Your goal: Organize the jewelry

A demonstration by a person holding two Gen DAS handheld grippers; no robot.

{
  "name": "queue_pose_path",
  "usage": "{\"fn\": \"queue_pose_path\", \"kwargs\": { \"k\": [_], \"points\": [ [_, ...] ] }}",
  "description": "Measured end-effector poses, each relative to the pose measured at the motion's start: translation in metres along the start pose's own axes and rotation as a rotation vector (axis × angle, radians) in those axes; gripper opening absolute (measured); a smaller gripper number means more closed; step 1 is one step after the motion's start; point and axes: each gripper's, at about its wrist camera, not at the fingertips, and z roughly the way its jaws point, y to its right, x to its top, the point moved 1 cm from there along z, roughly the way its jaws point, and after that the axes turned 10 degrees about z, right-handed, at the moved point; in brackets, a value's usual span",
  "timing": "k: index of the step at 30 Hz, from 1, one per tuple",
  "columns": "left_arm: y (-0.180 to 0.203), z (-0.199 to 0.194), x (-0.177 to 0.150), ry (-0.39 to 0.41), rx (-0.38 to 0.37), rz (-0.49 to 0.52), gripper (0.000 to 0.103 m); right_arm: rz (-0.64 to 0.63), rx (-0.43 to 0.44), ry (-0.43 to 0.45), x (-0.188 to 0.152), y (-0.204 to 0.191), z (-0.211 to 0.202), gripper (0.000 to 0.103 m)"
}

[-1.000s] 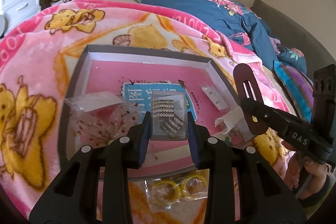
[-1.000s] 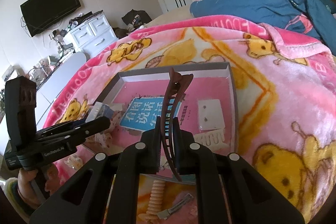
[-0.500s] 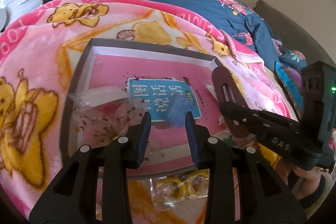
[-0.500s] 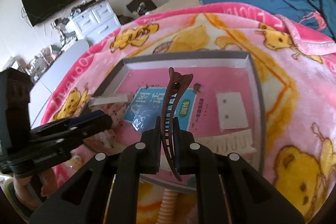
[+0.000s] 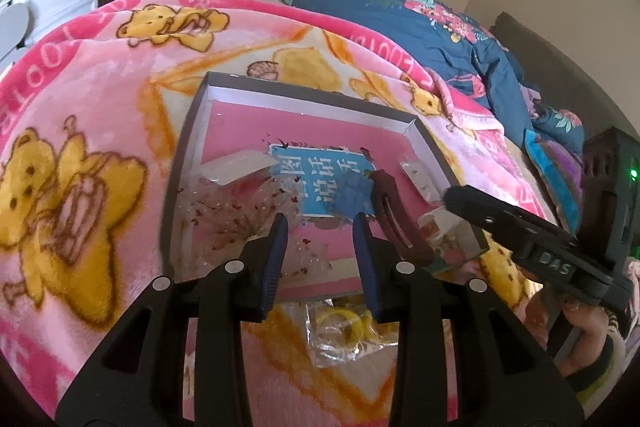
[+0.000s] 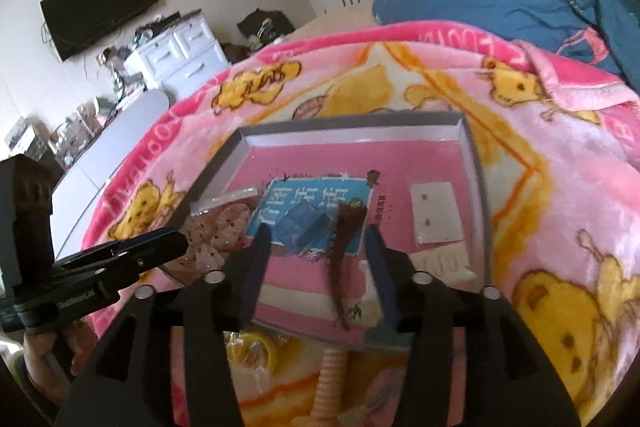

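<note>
A grey shallow tray (image 5: 304,91) (image 6: 352,127) with a pink floor lies on the pink bear blanket. A small clear box (image 5: 352,191) (image 6: 304,227) rests on the blue card inside it. My left gripper (image 5: 320,247) (image 6: 176,239) is open over the tray's near part, with nothing between its fingers. The jaws of my right gripper (image 6: 316,255) (image 5: 456,197) are opening. The brown hair clip (image 6: 344,259) (image 5: 388,211) lies loose in the tray between the fingers, and neither pad touches it.
In the tray are a plastic bag with red bits (image 5: 224,211) and a white earring card (image 6: 436,211). A bag of yellow rings (image 5: 344,323) and a peach comb-like piece (image 6: 332,375) lie on the blanket before the tray. A blue duvet (image 5: 440,27) is heaped behind.
The clear box left my left gripper's fingers and now lies on the blue card. My right gripper's jaws parted and the brown clip dropped into the tray.
</note>
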Motion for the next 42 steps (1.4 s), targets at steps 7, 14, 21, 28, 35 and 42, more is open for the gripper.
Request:
{"fn": "queue_pose_path", "kwargs": {
  "k": [7, 14, 21, 28, 35, 42],
  "points": [
    [-0.001, -0.026, 0.001, 0.03, 0.0, -0.013, 0.025, -0.03, 0.006, 0.073, -0.004, -0.01, -0.039, 0.072],
    [-0.001, -0.052, 0.0, 0.069, 0.004, -0.02, 0.034, -0.052, 0.009, 0.114, -0.005, -0.022, -0.064, 0.083],
    [-0.009, -0.079, -0.003, 0.111, 0.032, -0.06, 0.054, -0.083, -0.014, 0.123, -0.01, -0.033, -0.078, 0.086],
    [-0.018, -0.101, -0.006, 0.144, 0.049, -0.097, 0.076, -0.059, -0.009, 0.167, -0.012, -0.033, -0.098, 0.094],
    [-0.019, -0.119, -0.01, 0.162, 0.06, -0.101, 0.093, -0.054, 0.001, 0.212, -0.012, -0.033, -0.119, 0.097],
    [-0.014, -0.136, -0.011, 0.185, 0.073, -0.084, 0.093, -0.059, 0.01, 0.245, -0.012, -0.036, -0.139, 0.097]
  ]
}}
